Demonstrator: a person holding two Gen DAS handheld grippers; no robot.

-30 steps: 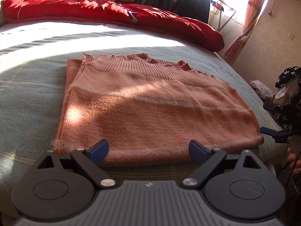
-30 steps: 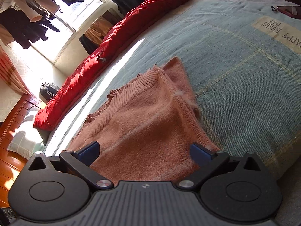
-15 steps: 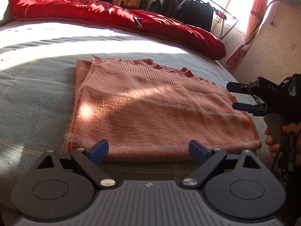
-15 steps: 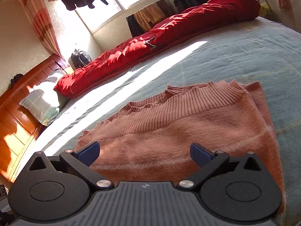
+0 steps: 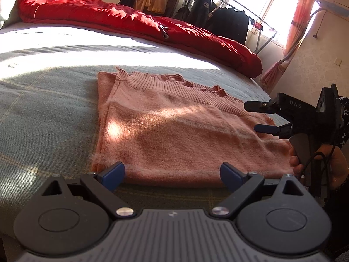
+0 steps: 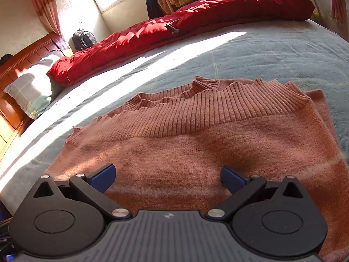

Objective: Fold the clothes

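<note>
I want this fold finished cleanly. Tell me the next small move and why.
Probably lower both open grippers onto the sweater's near edge and pinch it. The left gripper sits just short of that edge; the right gripper hovers over the right end. The sweater lies flat with nothing gripped.

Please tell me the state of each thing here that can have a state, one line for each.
Sweater: folded, flat on the bed.
Left gripper: open, empty.
Right gripper: open, empty, over the sweater.
Red quilt: bunched along the bed's far edge.
</note>
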